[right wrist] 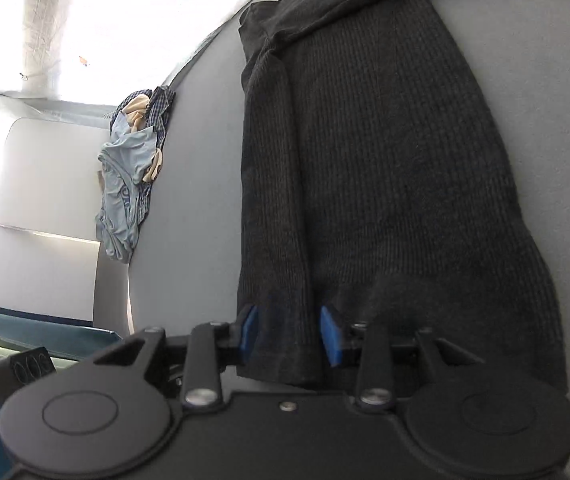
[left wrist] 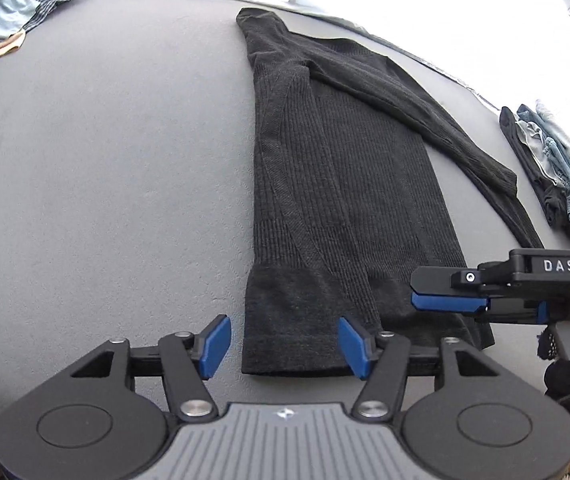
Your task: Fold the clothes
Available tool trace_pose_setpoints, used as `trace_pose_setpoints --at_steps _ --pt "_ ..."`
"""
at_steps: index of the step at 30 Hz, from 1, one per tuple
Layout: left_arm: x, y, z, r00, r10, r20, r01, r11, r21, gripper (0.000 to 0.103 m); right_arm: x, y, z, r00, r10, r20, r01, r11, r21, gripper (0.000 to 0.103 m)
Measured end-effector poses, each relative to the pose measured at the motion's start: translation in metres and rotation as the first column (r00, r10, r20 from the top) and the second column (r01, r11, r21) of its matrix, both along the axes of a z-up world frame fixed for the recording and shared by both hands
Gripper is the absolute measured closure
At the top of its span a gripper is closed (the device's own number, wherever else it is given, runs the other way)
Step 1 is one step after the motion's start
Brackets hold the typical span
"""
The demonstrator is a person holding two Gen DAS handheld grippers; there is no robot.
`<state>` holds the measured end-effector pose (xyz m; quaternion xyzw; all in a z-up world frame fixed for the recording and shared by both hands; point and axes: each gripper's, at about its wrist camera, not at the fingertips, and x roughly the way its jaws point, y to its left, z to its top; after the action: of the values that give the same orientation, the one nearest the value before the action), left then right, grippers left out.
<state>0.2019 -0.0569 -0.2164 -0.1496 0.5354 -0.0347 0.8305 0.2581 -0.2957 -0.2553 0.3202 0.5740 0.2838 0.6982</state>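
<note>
A dark grey ribbed sweater lies lengthwise on the grey table, its sides folded in and one sleeve laid across to the right. My left gripper is open, its blue pads straddling the near left corner of the hem. My right gripper comes in from the right at the hem's other corner. In the right wrist view the right gripper has its pads on either side of a fold of the sweater's hem, with cloth between them.
A heap of light blue, tan and checked clothes lies at the table's far left corner; it also shows in the right wrist view. A pile of denim and dark garments lies at the right edge.
</note>
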Motion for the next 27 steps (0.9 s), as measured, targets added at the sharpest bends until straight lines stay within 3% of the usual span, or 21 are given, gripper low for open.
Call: trace_pose_setpoints --at_steps 5,8,9,11,12,15,16,18,20,23,25,26,27 --pt "0.009 -0.013 -0.017 0.998 -0.033 -0.062 0.038 0.997 0.072 0.047 -0.003 0.028 -0.012 0.997 0.073 -0.029 -0.075 0.994 -0.084 0.063" --pt "0.008 -0.017 -0.020 0.999 -0.029 -0.045 0.033 0.995 0.094 0.054 -0.006 0.042 -0.016 0.994 0.101 -0.028 -0.104 0.986 -0.130 0.078" --pt "0.007 -0.015 -0.020 0.999 -0.010 -0.031 0.013 0.996 0.091 0.065 -0.006 0.045 -0.018 0.994 0.106 -0.029 -0.108 0.987 -0.121 0.088" --pt "0.006 -0.006 -0.022 0.999 0.032 -0.026 -0.031 0.998 0.057 0.077 -0.006 0.049 -0.021 0.993 0.109 -0.036 -0.111 0.990 -0.087 0.098" --pt "0.004 0.000 -0.022 0.999 0.049 -0.021 -0.049 0.998 0.028 0.092 -0.007 0.046 -0.024 0.994 0.092 -0.052 -0.093 0.996 -0.017 0.099" --pt "-0.004 0.022 -0.019 0.994 0.109 -0.008 -0.109 0.988 -0.107 0.094 -0.010 0.040 -0.033 0.993 0.050 -0.107 -0.030 0.983 0.180 0.099" --pt "-0.009 0.029 -0.018 0.991 0.135 -0.007 -0.135 0.980 -0.146 0.094 -0.011 0.037 -0.035 0.991 0.037 -0.126 -0.010 0.978 0.207 0.099" --pt "-0.015 0.042 -0.022 0.983 0.183 -0.028 -0.185 0.961 -0.203 0.094 -0.013 0.033 -0.043 0.987 0.021 -0.161 0.010 0.981 0.193 0.099" --pt "-0.017 0.046 -0.030 0.978 0.200 -0.060 -0.208 0.958 -0.199 0.094 -0.013 0.032 -0.056 0.981 0.023 -0.190 0.000 0.993 0.117 0.099" --pt "-0.015 0.042 -0.037 0.977 0.195 -0.085 -0.207 0.965 -0.163 0.092 -0.013 0.032 -0.069 0.962 0.028 -0.270 0.001 0.994 0.107 0.097" --pt "-0.013 0.040 -0.033 0.980 0.181 -0.086 -0.191 0.972 -0.136 0.090 -0.011 0.033 -0.066 0.957 0.055 -0.284 -0.027 0.994 0.102 0.081" --pt "-0.012 0.039 -0.030 0.981 0.174 -0.080 -0.182 0.977 -0.115 0.090 -0.010 0.032 -0.061 0.958 0.074 -0.275 -0.050 0.994 0.095 0.062" --pt "-0.012 0.039 -0.026 0.983 0.167 -0.073 -0.173 0.980 -0.094 0.088 -0.009 0.030 -0.054 0.965 0.092 -0.247 -0.070 0.993 0.094 0.056"
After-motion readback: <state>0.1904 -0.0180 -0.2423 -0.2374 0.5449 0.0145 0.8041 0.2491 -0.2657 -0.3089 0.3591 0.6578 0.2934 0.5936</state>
